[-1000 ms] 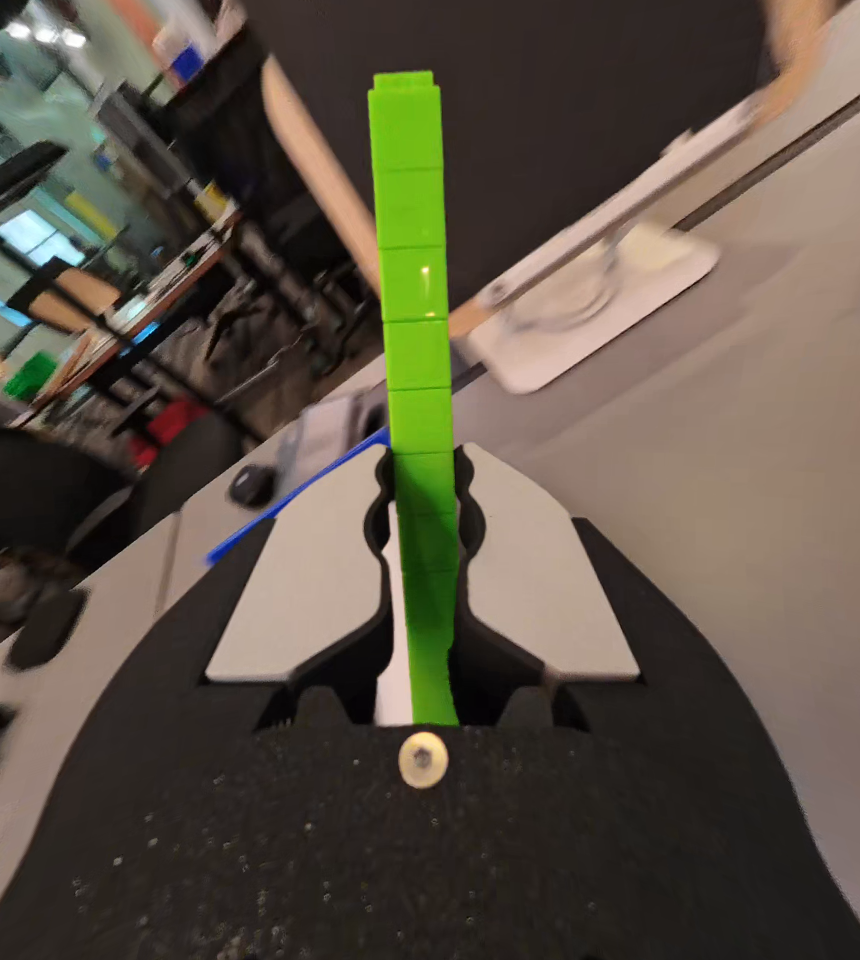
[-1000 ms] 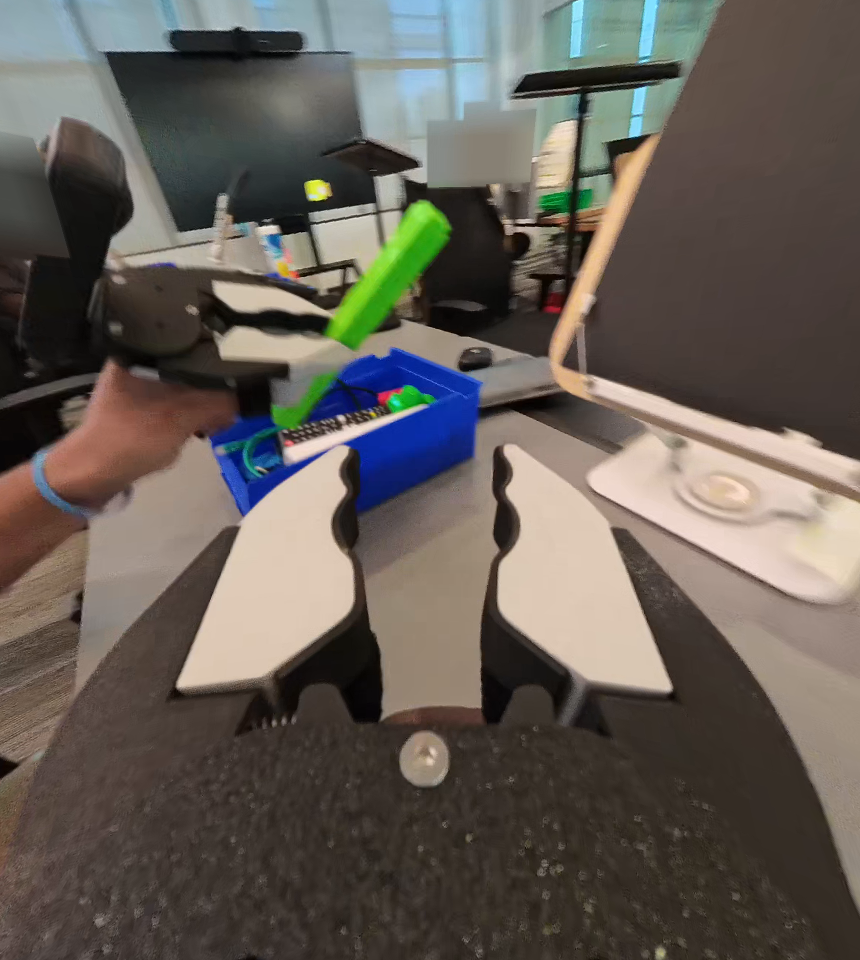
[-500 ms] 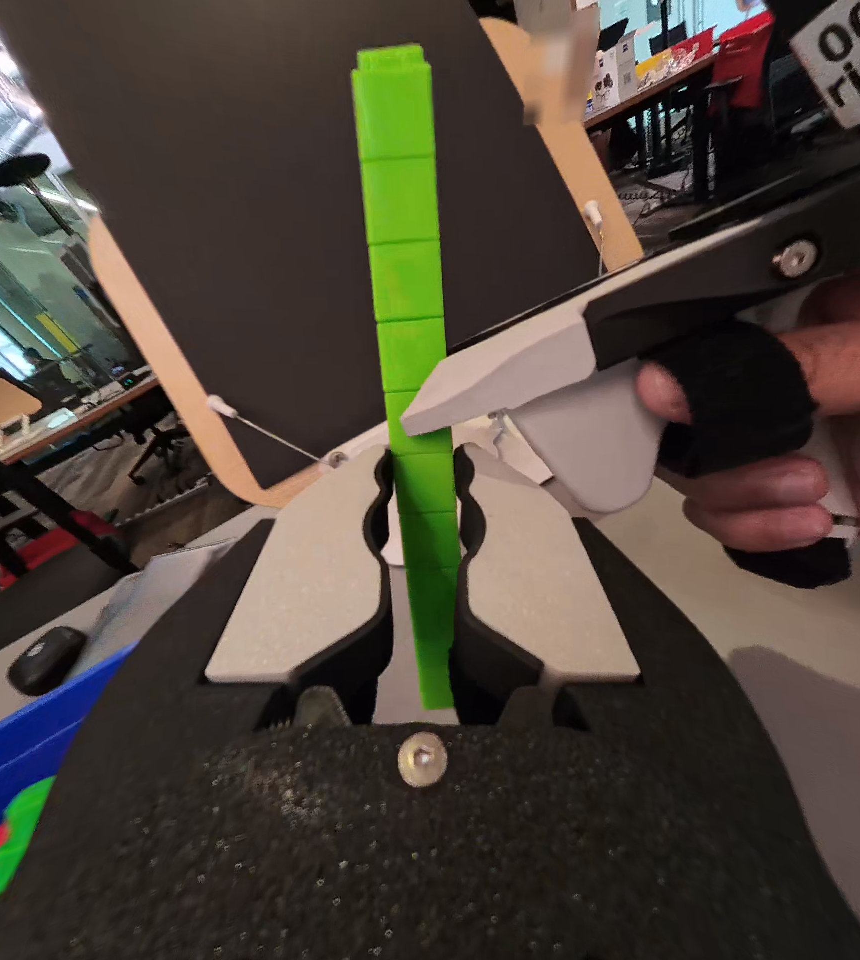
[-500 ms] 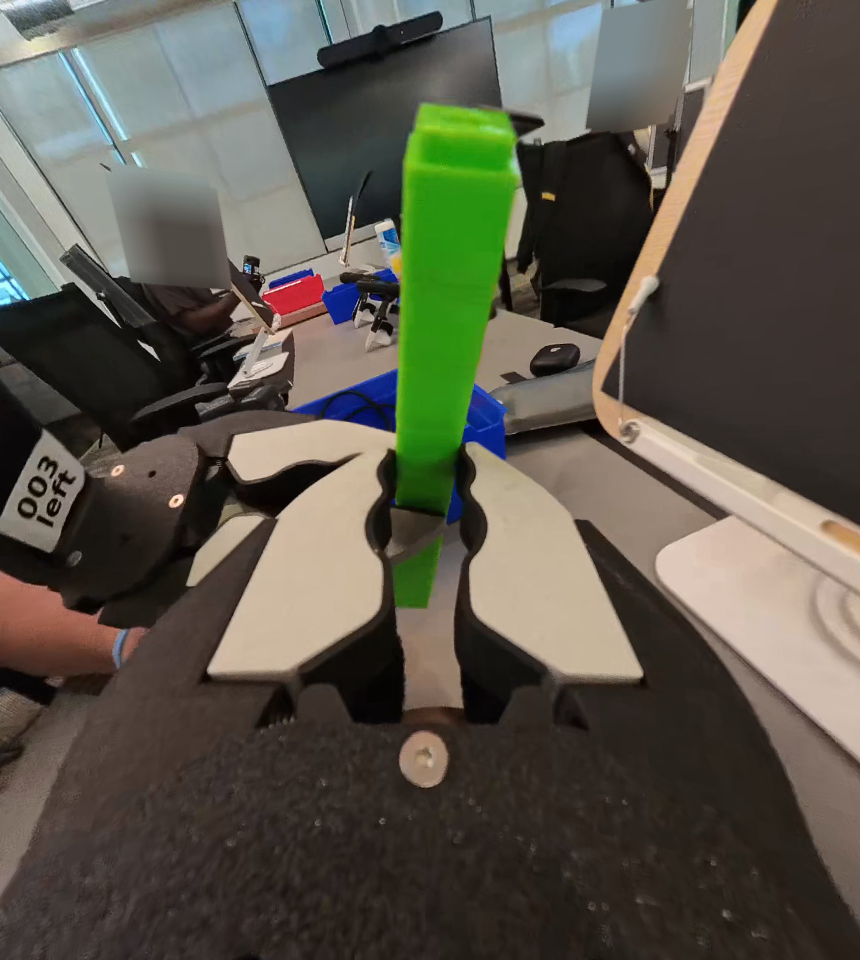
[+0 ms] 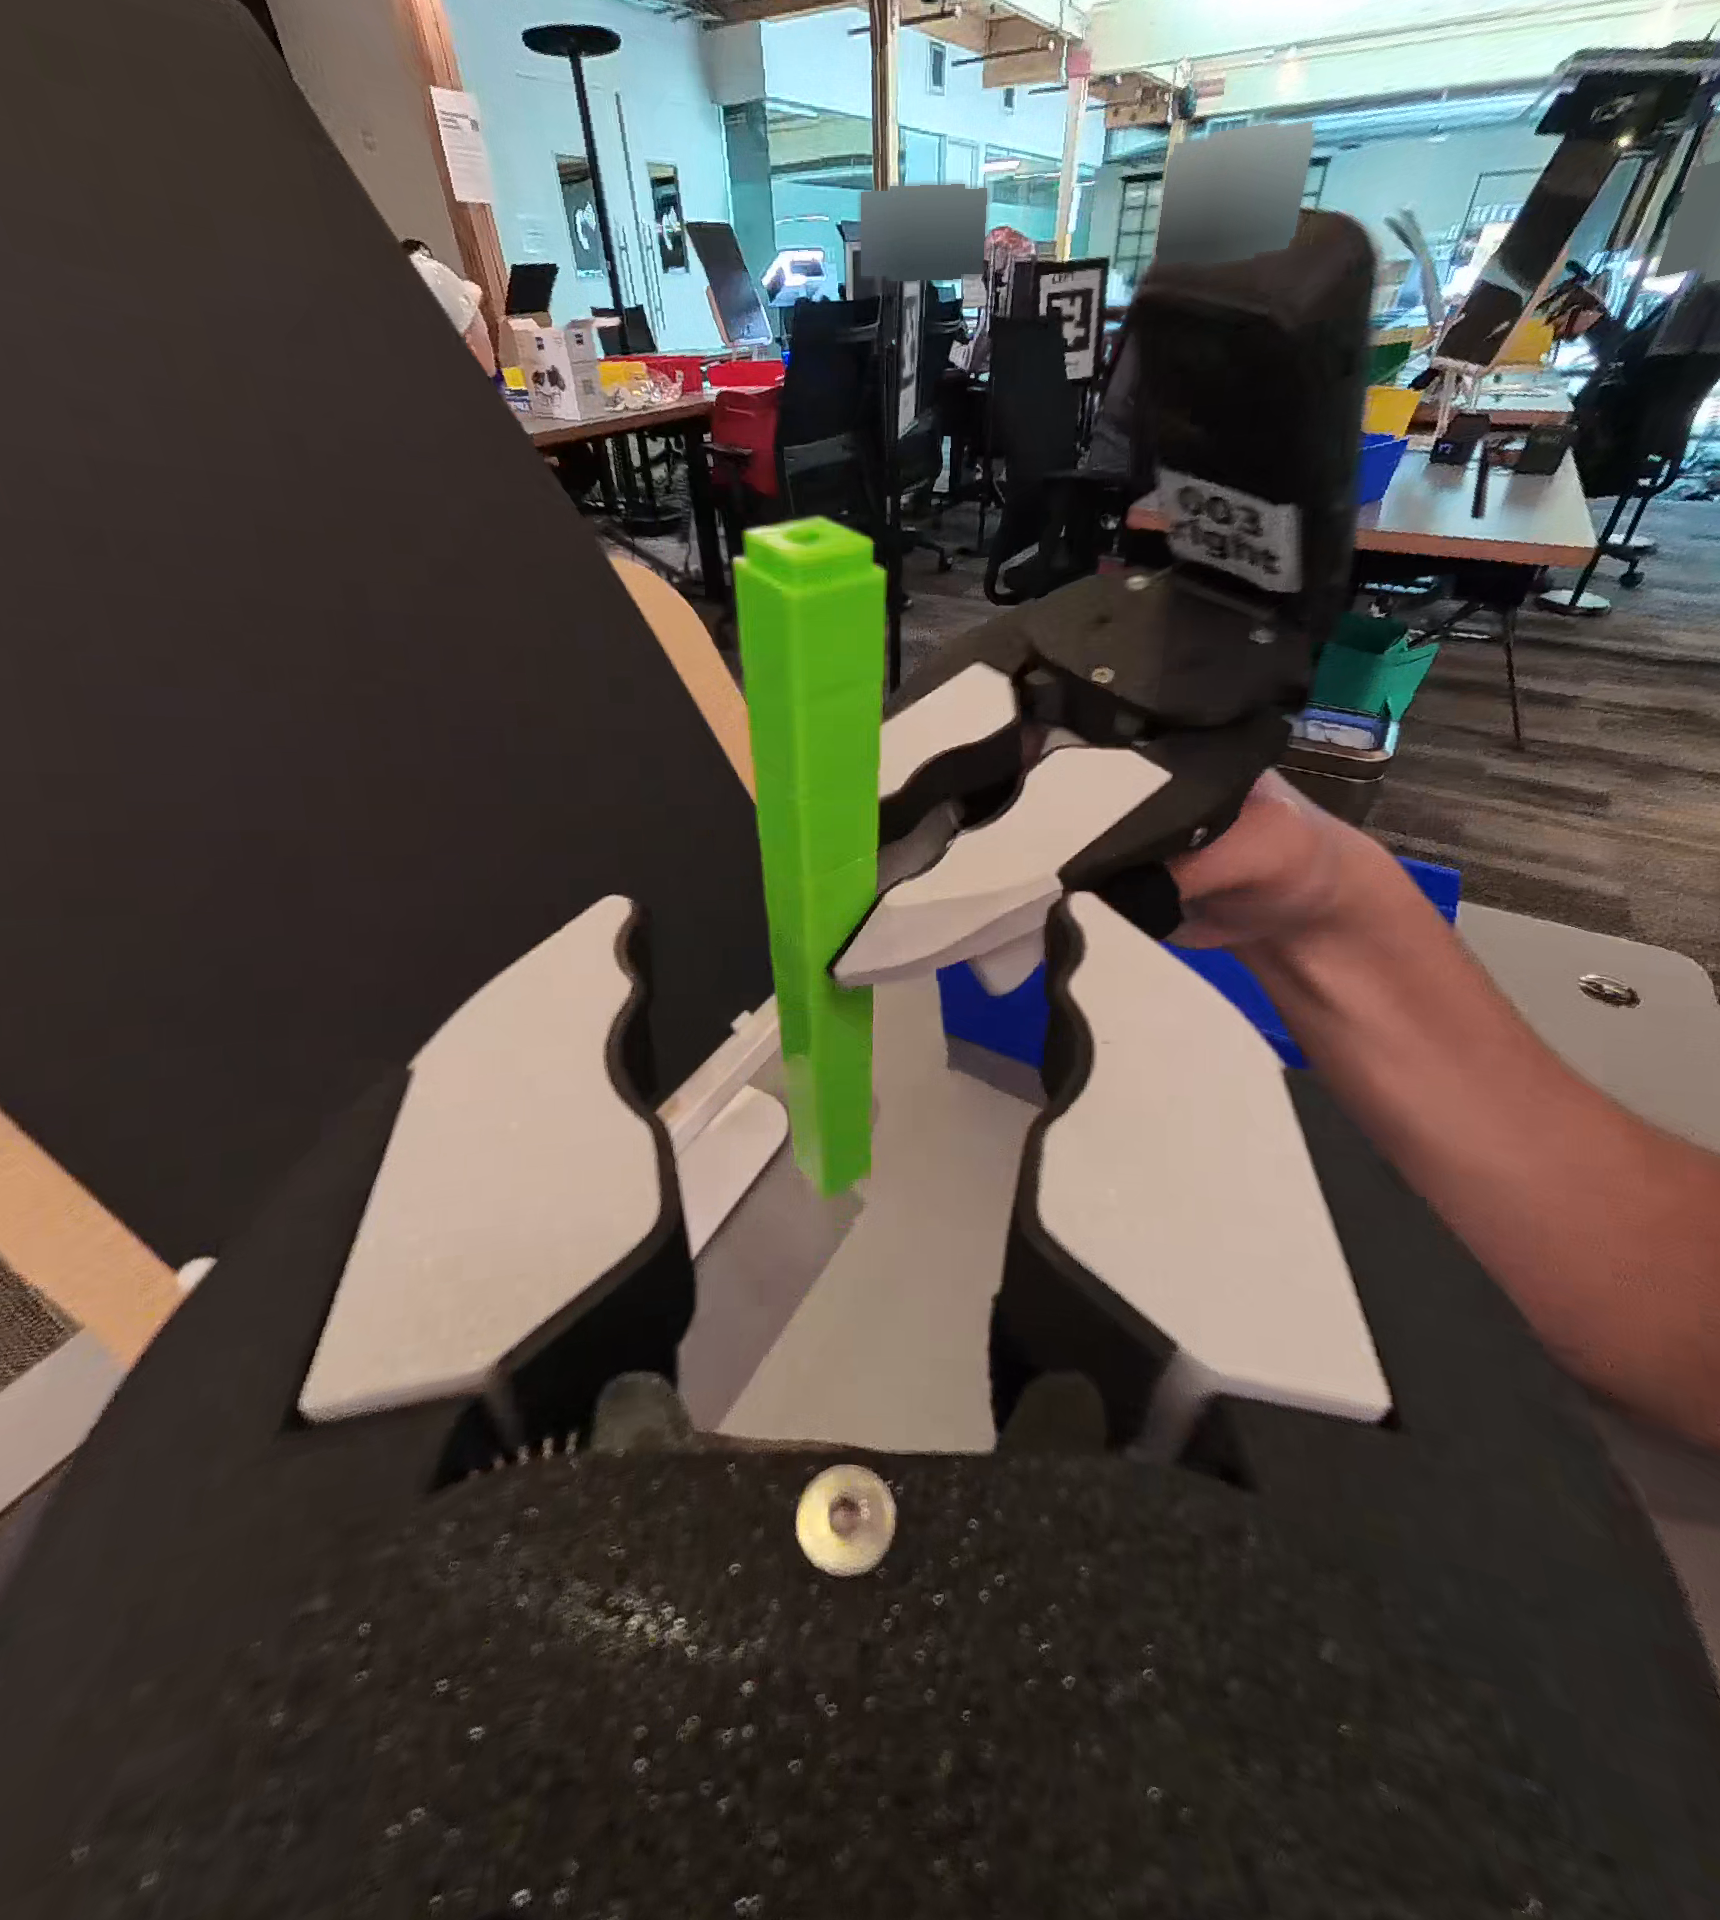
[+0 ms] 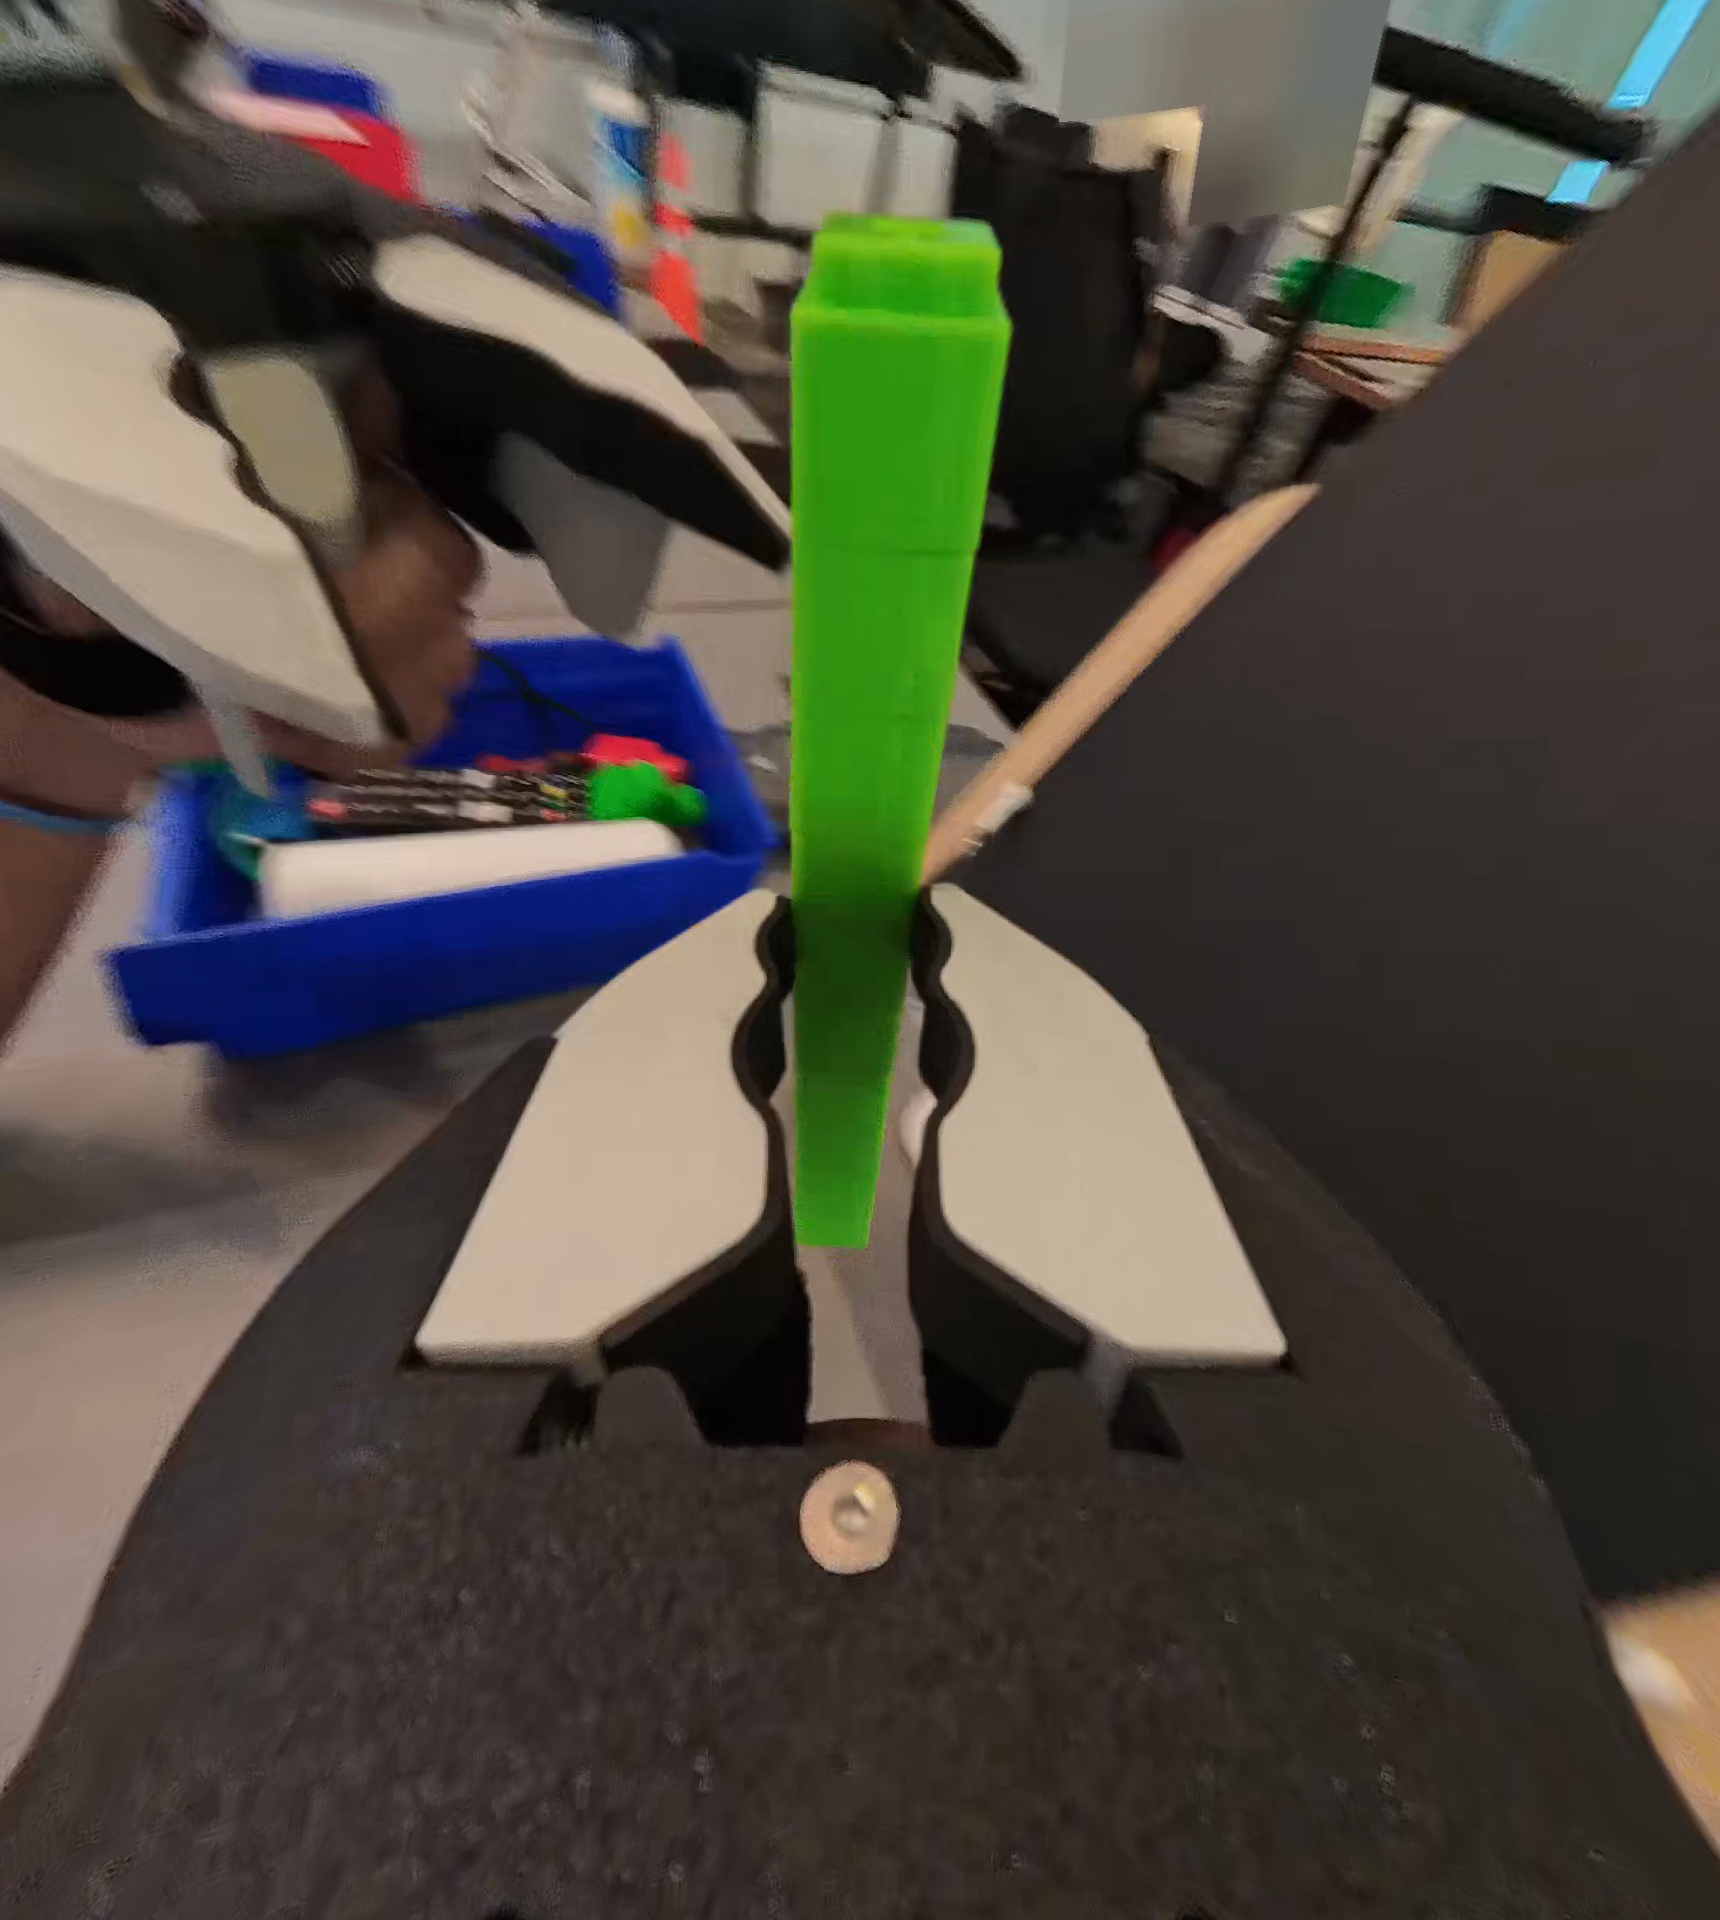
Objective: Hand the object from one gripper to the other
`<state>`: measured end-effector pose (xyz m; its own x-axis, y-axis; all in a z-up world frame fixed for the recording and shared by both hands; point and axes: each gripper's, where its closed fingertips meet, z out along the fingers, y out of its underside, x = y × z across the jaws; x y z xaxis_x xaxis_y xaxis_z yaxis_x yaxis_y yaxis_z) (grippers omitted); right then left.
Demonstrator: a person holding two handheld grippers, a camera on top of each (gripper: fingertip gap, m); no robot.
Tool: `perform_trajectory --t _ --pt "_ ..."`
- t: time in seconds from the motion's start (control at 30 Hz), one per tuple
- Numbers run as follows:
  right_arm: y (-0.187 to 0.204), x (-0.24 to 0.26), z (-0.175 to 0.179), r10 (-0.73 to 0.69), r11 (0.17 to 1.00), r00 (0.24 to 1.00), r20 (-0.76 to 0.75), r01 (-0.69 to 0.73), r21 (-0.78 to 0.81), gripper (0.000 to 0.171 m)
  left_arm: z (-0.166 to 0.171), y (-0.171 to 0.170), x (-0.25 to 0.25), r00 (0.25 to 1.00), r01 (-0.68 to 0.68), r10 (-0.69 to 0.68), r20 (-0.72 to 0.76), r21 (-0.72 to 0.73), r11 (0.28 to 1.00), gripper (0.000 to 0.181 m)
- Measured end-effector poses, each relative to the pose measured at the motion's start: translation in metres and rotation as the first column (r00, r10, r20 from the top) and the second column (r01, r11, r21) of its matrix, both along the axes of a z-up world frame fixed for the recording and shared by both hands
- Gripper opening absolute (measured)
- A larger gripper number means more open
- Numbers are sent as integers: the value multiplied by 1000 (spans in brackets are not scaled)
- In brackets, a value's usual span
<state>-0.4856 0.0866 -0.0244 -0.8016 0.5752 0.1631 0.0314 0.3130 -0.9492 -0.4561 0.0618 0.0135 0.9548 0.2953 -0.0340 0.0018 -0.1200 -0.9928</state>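
Observation:
A long bright green block bar (image 6: 882,727) stands upright in my right gripper (image 6: 851,914), whose two pads press on its lower part. In the left wrist view the same bar (image 5: 814,862) stands between and beyond my left gripper's (image 5: 840,925) wide-apart fingers, which do not touch it. The right gripper (image 5: 877,883) reaches in there from the right, held by a hand, and clamps the bar's side. In the right wrist view the left gripper (image 6: 482,540) hangs open at the upper left, away from the bar.
A blue bin (image 6: 440,935) with markers, a white roll and small green and red pieces sits on the grey table (image 6: 56,1299) at left. A large dark board with a wooden edge (image 6: 1407,831) stands at right, also at left in the left wrist view (image 5: 212,727). Office desks and chairs lie behind. There is about 6 centimeters between the tips of the two grippers.
My left gripper opened and let go of the green bar, then drew back from it. My right gripper closed on the bar about half a second ago and now holds it alone.

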Motion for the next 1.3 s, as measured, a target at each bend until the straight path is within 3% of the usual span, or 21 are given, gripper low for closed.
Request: perform_trajectory --t 0.13,0.23,0.37,0.53,0.63,0.73,0.83,0.97,1.07,1.13,1.2,1.3 --pt "18 -4 9 -212 943 957 -200 254 214 21 4 -5 -14 994 -108 109 22 -28 994 73" --pt "23 -3 17 -279 826 867 -413 436 358 21 6 -4 -1 992 -103 106 70 -41 994 70" --pt "13 8 28 -193 732 771 -606 524 435 21 -5 -7 11 986 -158 166 31 -179 971 69" --pt "1 15 27 -88 641 692 -717 590 491 21 -6 -9 15 983 -136 154 101 -167 977 62" --pt "-6 17 25 -43 603 663 -748 614 509 21 -12 -7 15 982 -103 129 141 -177 979 31" --pt "-9 19 23 -18 601 658 -753 609 518 22 -11 -9 14 986 -103 124 115 -178 979 24" --pt "-10 24 27 -42 690 650 -759 568 448 21 -5 -8 16 993 -94 104 50 -174 980 23" --pt "-6 38 40 -144 869 775 -616 396 295 45 15 -19 11 988 -157 155 -24 -89 984 23" --pt "4 49 62 -200 969 867 -457 243 36 49 39 -37 14 986 -153 154 -69 22 988 23" --pt "12 50 71 -180 978 938 -298 137 -159 61 55 -50 22 990 -109 117 -80 102 989 24" --pt "23 52 83 -108 932 982 -158 45 -360 61 65 -64 31 995 -40 53 -79 154 987 24" --pt "32 69 97 145 809 986 -78 -163 -565 60 72 -82 43 998 68 -65 -22 212 975 23"
